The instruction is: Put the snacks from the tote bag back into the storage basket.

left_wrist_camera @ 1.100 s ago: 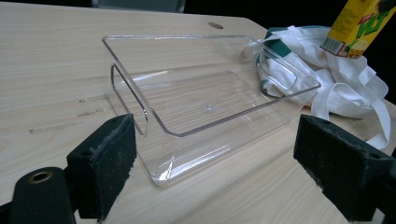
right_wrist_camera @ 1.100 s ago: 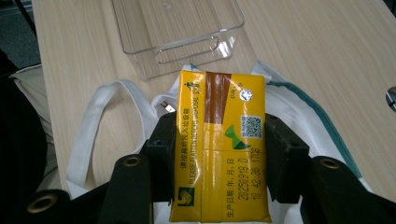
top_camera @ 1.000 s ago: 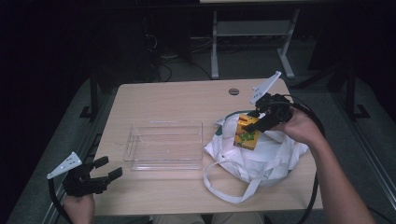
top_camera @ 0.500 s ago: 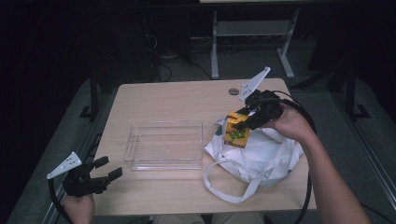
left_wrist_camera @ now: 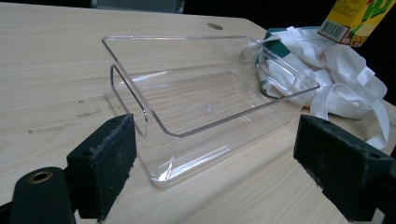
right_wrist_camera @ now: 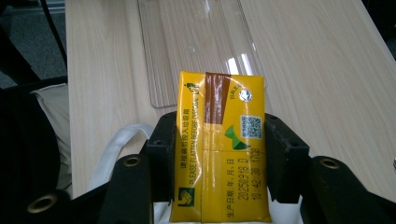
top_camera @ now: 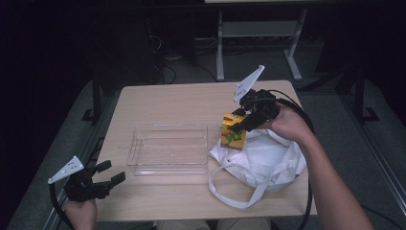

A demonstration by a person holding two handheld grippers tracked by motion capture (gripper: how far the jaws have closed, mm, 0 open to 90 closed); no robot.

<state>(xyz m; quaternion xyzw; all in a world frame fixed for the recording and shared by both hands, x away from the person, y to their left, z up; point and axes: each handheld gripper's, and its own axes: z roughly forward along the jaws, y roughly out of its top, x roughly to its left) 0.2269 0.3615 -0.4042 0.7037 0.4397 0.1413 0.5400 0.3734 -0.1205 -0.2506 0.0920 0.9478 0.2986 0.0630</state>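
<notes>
Right hand-held gripper is clamped on a yellow drink carton, pads squeezing its two narrow sides, as the right gripper view shows with the carton standing upright between the jaws. Carton hangs in the air over the left edge of the white cloth bag, just right of the clear plastic tray, touching neither as far as I can tell. Judged handling: small sealed carton, probably light to moderate if full, walls stiff-ish card but they dent under a hard squeeze; the coated surface looks glossy so it may slip if the grip is loose. Side grip around mid-height looks sound; keep off the foil straw hole on top and don't crush. The tray is rigid, slick and light, likely to slide on the desk if bumped, so the carton should go down gently inside the walls, not onto the rim. The bag is soft and floppy, and its straps could snag the carton. Left hand-held gripper idles at the near left desk edge, jaws wide apart and holding nothing, aimed at the tray.
</notes>
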